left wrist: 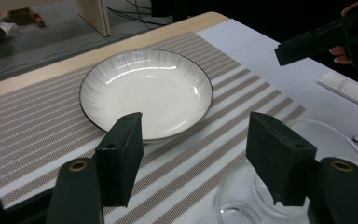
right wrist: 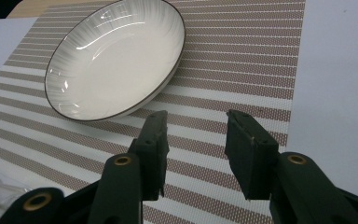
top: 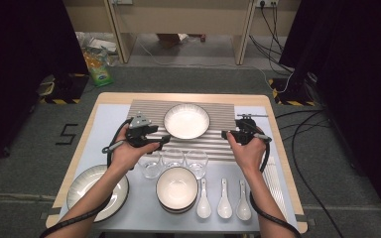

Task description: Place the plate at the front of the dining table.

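Left fingers [left wrist: 123,154]: apart, nothing between them.
Right fingers [right wrist: 154,149]: apart, nothing between them.
Left gripper [top: 164,142]: above mat, left of plate, near the glasses.
Right gripper [top: 224,134]: above mat, right of plate.
Plate [top: 186,120]: upright on striped mat [top: 218,144], far centre of table, between both grippers, untouched.
Glasses [top: 172,158]: three in a row, near edge of mat.
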